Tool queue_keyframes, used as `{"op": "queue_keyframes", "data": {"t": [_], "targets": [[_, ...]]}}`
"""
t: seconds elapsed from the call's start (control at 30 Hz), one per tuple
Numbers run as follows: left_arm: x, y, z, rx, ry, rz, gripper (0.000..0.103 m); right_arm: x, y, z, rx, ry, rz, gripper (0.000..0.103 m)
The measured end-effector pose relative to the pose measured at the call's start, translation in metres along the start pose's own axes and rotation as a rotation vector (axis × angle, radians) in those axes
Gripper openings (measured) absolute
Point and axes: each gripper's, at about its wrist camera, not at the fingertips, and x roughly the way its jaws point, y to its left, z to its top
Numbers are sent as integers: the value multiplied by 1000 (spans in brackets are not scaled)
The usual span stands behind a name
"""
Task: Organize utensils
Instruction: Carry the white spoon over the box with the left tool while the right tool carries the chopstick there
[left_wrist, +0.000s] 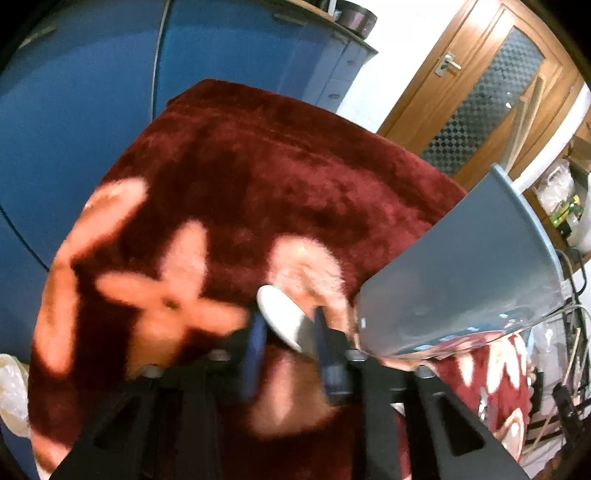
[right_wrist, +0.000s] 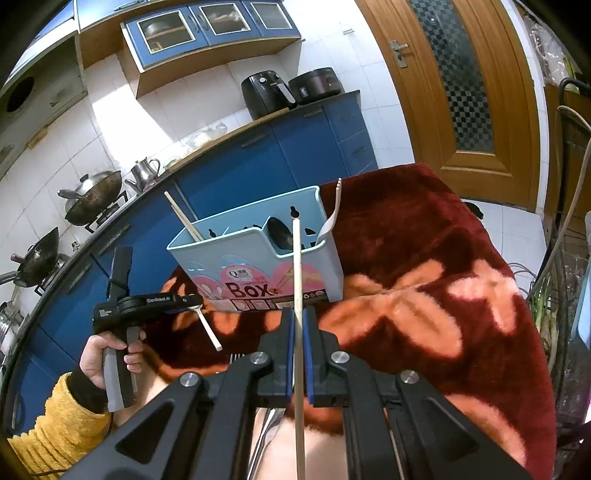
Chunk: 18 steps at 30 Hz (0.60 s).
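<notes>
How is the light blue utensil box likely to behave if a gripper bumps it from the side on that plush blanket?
The utensil box looks like thin plastic, so probably light. It stands tall on the soft, uneven red blanket, so it may rock or tip rather than slide. The chopsticks and white utensil leaning out above the rim could raise that risk slightly.

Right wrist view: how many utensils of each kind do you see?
Chopsticks: 3, two in box, one chopstick in right tongs
Spoons: 2, dark spoon in box, white spoon in left tongs
Forks: 2, one in box, one on cloth
Total: 7
</notes>
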Motion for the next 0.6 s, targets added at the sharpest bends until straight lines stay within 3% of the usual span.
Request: {"op": "queue_keyframes", "data": {"t": [0.13,0.27,0.6], "targets": [[-7,9,-1,-46,-30,-31,13,0,1,0,-2,-5,0,6],[-32,7,-2,-44,-109,-44,8,-2,3,0,-15,-22,-2,6],[-140,-28,-1,66,-430,-69,4,-9,15,4,-66,-82,6,6]]}}
